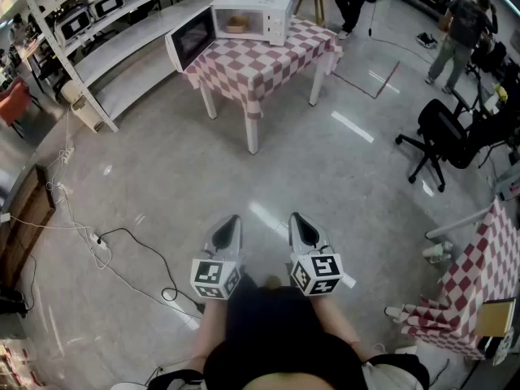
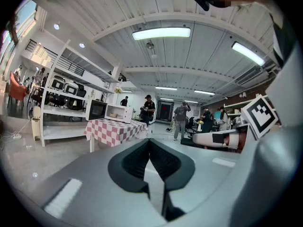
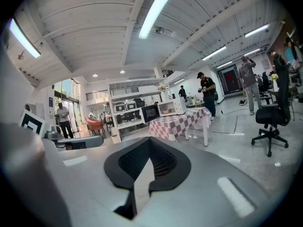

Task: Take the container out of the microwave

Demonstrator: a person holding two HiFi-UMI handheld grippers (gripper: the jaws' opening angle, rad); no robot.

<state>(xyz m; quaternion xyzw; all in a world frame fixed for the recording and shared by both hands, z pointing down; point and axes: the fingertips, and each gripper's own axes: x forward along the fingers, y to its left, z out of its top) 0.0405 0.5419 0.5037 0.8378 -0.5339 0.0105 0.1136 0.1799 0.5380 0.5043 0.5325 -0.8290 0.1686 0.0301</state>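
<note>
Left hand-held gripper (image 1: 231, 221): held near the body, almost level, jaws closed.
Right hand-held gripper (image 1: 297, 219): held alongside, jaws closed.
Container (image 1: 236, 24): inside open microwave (image 1: 275, 13) on desk (image 1: 268, 63), well apart.
Floor (image 1: 268, 177): wide stretch before desk.

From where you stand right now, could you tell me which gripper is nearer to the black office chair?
Right. The office chair stands up and to the right of the right gripper in the head view; the left gripper is beside it, further from the chair.
</note>
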